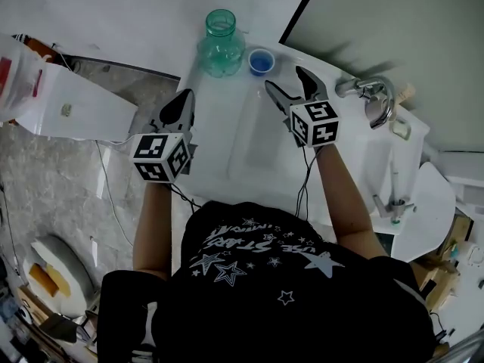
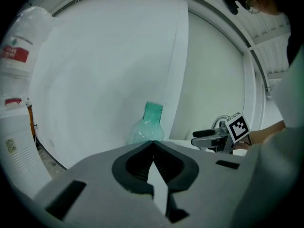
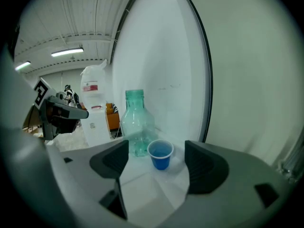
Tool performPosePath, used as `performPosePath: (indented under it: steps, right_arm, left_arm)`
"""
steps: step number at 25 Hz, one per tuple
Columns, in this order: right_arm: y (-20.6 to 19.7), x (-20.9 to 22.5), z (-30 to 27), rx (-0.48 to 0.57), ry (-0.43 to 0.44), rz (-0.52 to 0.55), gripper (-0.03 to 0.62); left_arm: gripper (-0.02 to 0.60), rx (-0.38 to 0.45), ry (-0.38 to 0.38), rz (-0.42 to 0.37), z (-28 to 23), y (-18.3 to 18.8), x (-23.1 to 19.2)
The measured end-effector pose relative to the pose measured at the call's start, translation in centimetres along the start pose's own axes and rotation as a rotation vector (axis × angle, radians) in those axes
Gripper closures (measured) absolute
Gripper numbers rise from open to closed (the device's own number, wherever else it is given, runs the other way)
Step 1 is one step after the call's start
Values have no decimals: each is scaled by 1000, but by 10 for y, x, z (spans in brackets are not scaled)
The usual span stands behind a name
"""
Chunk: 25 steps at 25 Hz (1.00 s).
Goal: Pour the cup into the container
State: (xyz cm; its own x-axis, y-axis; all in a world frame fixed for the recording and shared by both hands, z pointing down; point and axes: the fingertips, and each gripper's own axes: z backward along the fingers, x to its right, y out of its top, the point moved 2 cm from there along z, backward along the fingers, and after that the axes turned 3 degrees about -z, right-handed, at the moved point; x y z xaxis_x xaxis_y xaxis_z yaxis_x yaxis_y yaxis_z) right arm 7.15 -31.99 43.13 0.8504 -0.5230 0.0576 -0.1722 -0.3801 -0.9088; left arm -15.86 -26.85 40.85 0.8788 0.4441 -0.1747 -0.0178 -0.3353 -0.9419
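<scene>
A small blue cup [image 1: 261,61] [image 3: 160,154] stands upright at the far edge of the white table [image 1: 249,138], just right of a teal plastic bottle [image 1: 221,44] [image 3: 136,123] [image 2: 148,126] with no cap. My right gripper [image 1: 291,88] [image 3: 156,161] is open, its jaws spread wide and pointed at the cup from a short way in front of it, holding nothing. My left gripper [image 1: 184,101] [image 2: 153,144] is shut and empty, hovering near the table's left edge in front of the bottle.
A chrome tap [image 1: 370,94] over a sink sits at the right. A white box-like appliance [image 1: 57,100] stands on the floor to the left. The wall runs right behind the bottle and cup. A person's arms and dark shirt fill the near side.
</scene>
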Motion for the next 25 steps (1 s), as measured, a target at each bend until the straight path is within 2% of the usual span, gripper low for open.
performPosePath:
  steps: [11, 25]
  right_arm:
    - [-48, 12, -50, -81, -31, -24, 227]
    - [-68, 11, -90, -104, -21, 4, 235]
  left_arm:
    - [571, -92, -30, 18, -44, -27, -25]
    - [572, -135, -42, 34, -67, -42, -39]
